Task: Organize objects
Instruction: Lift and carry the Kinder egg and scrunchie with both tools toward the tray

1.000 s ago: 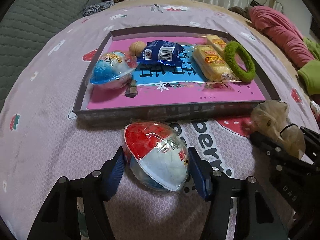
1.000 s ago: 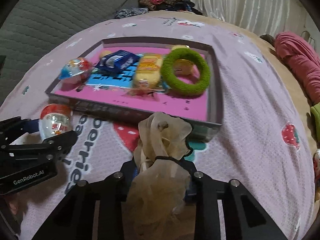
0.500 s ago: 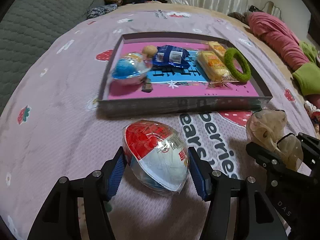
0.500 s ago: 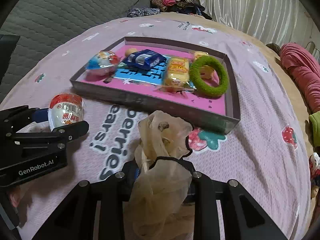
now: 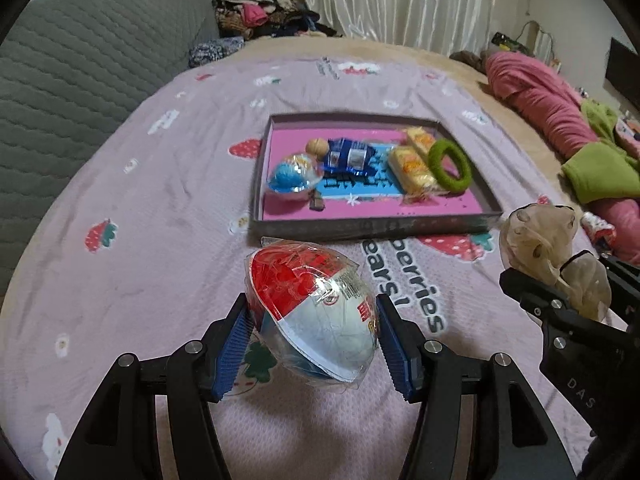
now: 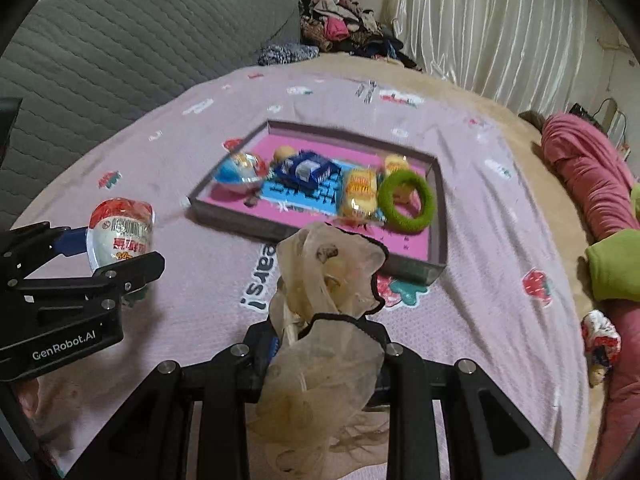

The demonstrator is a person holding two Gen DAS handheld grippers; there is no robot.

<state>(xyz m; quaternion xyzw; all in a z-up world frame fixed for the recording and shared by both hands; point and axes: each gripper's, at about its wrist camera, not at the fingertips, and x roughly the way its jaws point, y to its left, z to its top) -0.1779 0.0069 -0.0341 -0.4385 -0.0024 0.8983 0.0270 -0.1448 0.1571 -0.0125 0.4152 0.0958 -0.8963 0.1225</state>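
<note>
My left gripper [image 5: 312, 320] is shut on a red and white egg-shaped toy in clear wrap [image 5: 308, 308], held above the bed; the egg also shows in the right wrist view [image 6: 120, 228]. My right gripper [image 6: 324, 340] is shut on a beige sheer pouch with a black tie [image 6: 324, 320], which also shows in the left wrist view [image 5: 552, 248]. Ahead lies a shallow grey tray with a pink floor [image 5: 360, 224] [image 6: 440, 216]. It holds a blue egg toy [image 5: 292, 172], a blue snack packet [image 5: 348, 156], yellow cakes [image 5: 412, 164] and a green ring [image 5: 450, 164].
The tray lies on a pink strawberry-print sheet [image 5: 160, 200]. A grey quilted headboard [image 5: 80, 60] stands at the left. Pink and green bedding [image 5: 560, 104] lies at the right. A clothes pile [image 6: 344, 20] and curtains are at the back.
Both grippers have risen and drawn back from the tray, each still holding its object. The tray now looks smaller and farther away.
</note>
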